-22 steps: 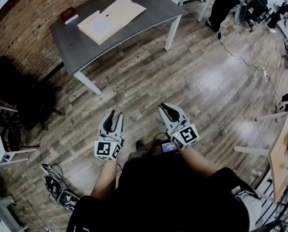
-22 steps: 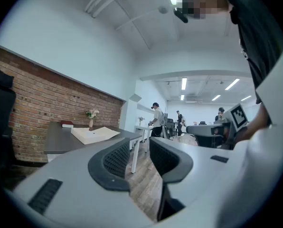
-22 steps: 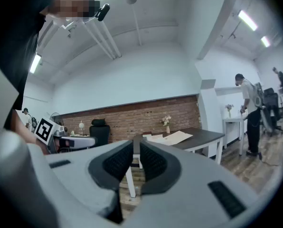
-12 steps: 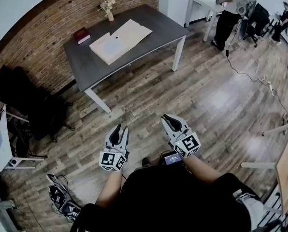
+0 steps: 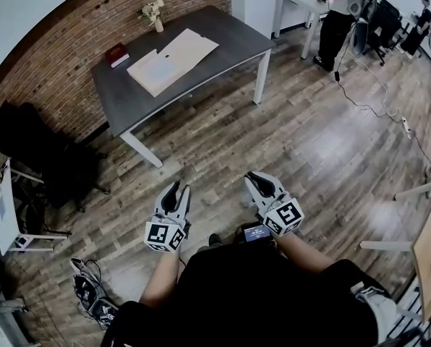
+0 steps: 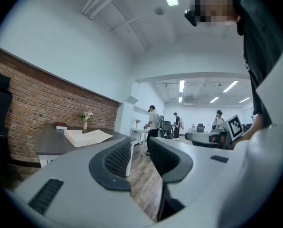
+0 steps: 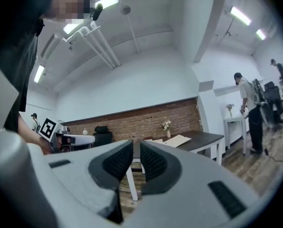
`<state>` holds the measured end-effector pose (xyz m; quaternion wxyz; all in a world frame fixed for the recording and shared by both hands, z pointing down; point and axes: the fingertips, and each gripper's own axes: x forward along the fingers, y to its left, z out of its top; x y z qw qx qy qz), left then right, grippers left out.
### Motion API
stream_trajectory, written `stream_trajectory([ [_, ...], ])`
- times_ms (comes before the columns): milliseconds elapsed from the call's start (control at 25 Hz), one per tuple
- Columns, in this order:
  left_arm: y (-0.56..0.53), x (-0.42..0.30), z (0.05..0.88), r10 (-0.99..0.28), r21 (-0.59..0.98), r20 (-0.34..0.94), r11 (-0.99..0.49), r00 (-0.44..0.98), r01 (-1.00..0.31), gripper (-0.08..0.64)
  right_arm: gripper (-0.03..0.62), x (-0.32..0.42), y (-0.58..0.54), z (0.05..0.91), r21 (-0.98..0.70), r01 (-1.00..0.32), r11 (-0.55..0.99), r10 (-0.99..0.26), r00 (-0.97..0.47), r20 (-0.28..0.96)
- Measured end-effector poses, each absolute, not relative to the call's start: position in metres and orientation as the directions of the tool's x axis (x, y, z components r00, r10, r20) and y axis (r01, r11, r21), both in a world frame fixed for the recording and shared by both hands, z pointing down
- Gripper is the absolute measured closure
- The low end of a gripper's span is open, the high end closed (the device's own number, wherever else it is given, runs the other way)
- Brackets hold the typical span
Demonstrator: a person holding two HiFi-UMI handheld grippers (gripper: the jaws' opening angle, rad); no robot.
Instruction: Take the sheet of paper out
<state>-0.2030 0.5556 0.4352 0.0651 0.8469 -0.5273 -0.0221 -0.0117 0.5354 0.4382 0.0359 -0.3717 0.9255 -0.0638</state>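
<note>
dark table (image 5: 129, 100) against brick wall (image 5: 63, 45), wood floor (image 5: 309, 136); beige folder (image 5: 173, 58) on top. left gripper (image 5: 173, 189), right gripper (image 5: 255, 178): jaws slightly apart, empty.

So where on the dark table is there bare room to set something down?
The table is bare at its near-left end beside the beige folder, and its right end past it. Crowded: the wall-side corner, with red book and vase.

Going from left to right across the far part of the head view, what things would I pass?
black office chair → red book → tan paper envelope → standing person → seated person
</note>
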Motion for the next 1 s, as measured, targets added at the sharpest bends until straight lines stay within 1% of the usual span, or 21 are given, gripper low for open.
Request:
stream_trajectory([
  [280,0.555,-0.156,0.439,-0.892,0.129,0.039,-0.443,0.451,-0.887,0.449,0.543,0.022,0.538,0.439,-0.143,-0.652,0.745,-0.662,-0.748,-0.039],
  [440,0.557,-0.142,0.446,-0.886,0.137,0.052,-0.45,0.46,-0.882,0.449,0.543,0.038,0.536,0.455,-0.169,-0.67,0.723,-0.682,-0.731,-0.023],
  [720,0.527,-0.15,0.47,-0.895,0.151,0.076,-0.425,0.439,-0.893,0.449,0.543,0.056,0.501,0.469,-0.169,-0.698,0.696,-0.709,-0.705,-0.011],
  [1000,0.431,-0.178,0.478,-0.9,0.166,0.04,-0.421,0.433,-0.892,0.449,0.543,0.044,0.412,0.474,-0.167,-0.724,0.669,-0.735,-0.678,-0.005],
])
